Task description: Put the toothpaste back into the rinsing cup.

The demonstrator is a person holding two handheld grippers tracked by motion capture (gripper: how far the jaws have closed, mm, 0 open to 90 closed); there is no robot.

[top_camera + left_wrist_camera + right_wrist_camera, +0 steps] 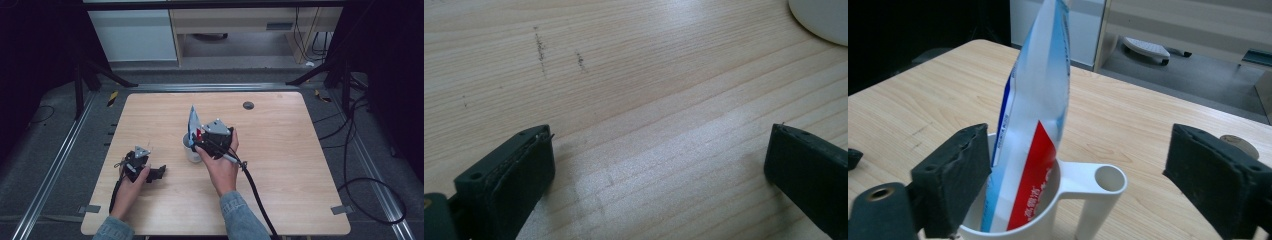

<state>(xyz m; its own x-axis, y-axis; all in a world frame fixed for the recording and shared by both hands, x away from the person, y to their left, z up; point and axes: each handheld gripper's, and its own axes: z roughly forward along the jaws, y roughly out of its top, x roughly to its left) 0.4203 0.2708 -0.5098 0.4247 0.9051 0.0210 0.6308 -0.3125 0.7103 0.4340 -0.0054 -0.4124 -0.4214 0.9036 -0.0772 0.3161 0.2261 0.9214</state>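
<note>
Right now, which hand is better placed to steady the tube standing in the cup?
Right. The right gripper hangs open at the cup with the tube between its jaws, while the left gripper sits open on bare table, farther off.

I'm working in what looks like a lab: a bare wooden table (280,165) ringed by aluminium rails (50,155), black curtains (30,60) and loose cables (360,165) (pale cabinets behind).

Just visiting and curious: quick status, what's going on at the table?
Right tool open, tube between the jaws, unpinched. Tube standing in white cup. Left tool open, empty, low over table. Nothing in the way.
</note>
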